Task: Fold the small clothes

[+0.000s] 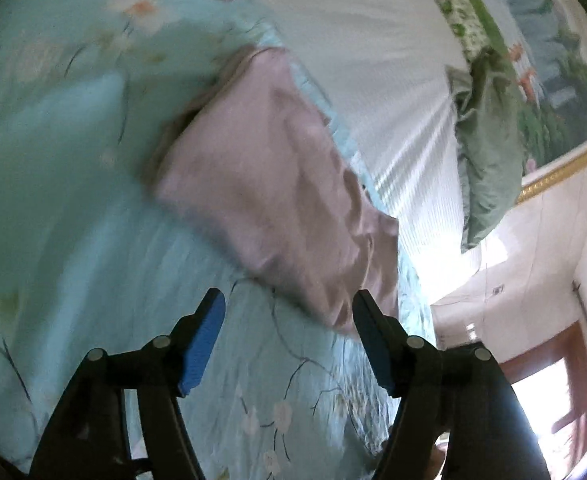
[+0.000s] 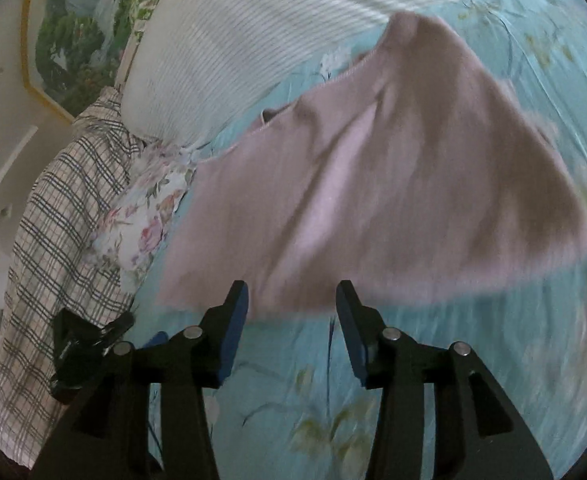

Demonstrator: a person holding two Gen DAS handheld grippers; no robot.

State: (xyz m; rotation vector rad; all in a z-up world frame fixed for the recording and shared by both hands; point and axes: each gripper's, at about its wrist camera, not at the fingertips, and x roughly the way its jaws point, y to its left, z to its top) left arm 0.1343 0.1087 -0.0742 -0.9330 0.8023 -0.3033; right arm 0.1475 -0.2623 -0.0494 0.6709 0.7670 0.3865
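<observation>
A small mauve-pink garment (image 1: 269,184) lies on a light blue floral bedsheet (image 1: 61,184). In the right wrist view the garment (image 2: 373,200) fills the middle, with its neckline edge toward the upper left. My left gripper (image 1: 287,300) is open and empty, its blue-padded fingers just short of the garment's near corner. My right gripper (image 2: 291,290) is open and empty, its fingertips at the garment's near edge. The other gripper (image 2: 93,344) shows at the lower left of the right wrist view. Both views are blurred by motion.
A white striped pillow (image 2: 245,48) lies beyond the garment. A plaid cloth (image 2: 53,240) and a floral cloth (image 2: 141,216) lie to the left. A green cloth (image 1: 489,152) hangs near a framed picture (image 1: 553,92). A wooden door frame (image 1: 553,360) is at the right.
</observation>
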